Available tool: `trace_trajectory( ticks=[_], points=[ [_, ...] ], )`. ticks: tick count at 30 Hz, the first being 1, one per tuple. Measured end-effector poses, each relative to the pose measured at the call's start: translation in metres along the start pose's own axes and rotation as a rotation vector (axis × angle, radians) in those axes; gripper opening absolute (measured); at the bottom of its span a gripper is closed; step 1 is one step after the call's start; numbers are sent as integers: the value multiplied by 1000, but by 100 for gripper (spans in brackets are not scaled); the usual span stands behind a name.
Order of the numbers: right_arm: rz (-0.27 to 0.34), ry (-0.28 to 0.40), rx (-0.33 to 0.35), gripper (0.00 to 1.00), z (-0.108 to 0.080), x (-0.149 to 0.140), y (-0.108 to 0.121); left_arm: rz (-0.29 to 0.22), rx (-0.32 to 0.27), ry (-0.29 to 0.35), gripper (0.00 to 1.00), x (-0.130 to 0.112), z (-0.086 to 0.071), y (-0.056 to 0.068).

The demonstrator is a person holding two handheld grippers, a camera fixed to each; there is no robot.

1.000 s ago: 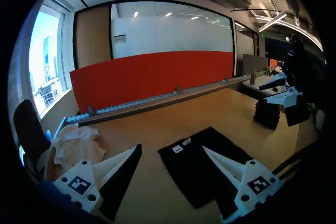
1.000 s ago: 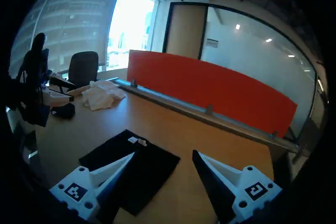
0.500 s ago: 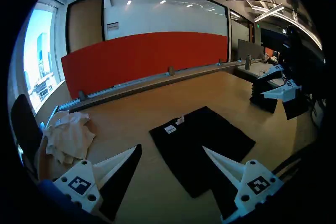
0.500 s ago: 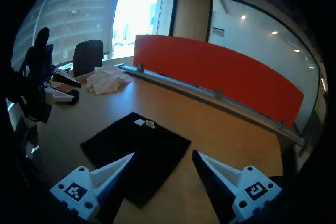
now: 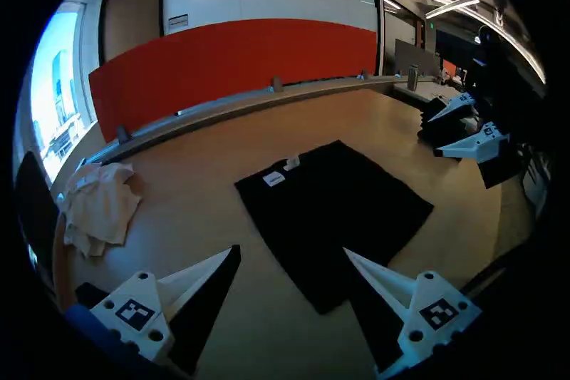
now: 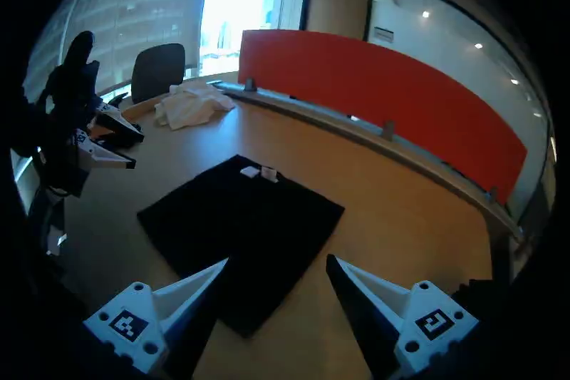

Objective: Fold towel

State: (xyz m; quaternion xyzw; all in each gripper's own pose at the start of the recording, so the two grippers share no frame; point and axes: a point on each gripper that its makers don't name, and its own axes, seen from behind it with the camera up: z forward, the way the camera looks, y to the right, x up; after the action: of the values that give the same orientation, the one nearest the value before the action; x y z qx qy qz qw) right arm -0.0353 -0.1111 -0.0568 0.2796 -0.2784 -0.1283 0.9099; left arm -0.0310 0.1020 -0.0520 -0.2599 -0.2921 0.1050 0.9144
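L gripper (image 5: pixel 291 249) & R gripper (image 6: pixel 277 259) both hover above the table (image 5: pixel 192 237), jaws spread wide, nothing held.

Left gripper view, l. to r.:
- White cloth heap (image 5: pixel 100 202) at left edge, well apart from the towel.
- Black towel (image 5: pixel 331 202) flat at centre, two small tags (image 5: pixel 273 179) on its far-left edge. Its near corner lies between L's fingers at the bottom.
- R gripper at right edge, off the table.

Right gripper view, l. to r.:
- L gripper at left edge, chair (image 6: pixel 157 70) and the cloth heap upper left.
- Towel at centre, near corner under R's left finger.

Towel looks spread in one layer, no fold made yet. Prob. laid flat so its edges can be pinched. Grippers come at it from opposite sides, open, likely so each can take a corner of one edge and carry it across. Approach stage, by my read.
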Motion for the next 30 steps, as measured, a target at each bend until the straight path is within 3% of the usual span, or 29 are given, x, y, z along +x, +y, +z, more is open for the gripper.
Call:
trace_trajectory(
  ticks=[17, 30],
  points=[
    [-32, -119, 72, 96, 19, -61, -25, 36, -77, -151, 96, -67, 28, 20],
    [-38, -209, 105, 96, 24, -99, -36, 47, -136, -248, 95, -100, 37, 39]
  ],
)
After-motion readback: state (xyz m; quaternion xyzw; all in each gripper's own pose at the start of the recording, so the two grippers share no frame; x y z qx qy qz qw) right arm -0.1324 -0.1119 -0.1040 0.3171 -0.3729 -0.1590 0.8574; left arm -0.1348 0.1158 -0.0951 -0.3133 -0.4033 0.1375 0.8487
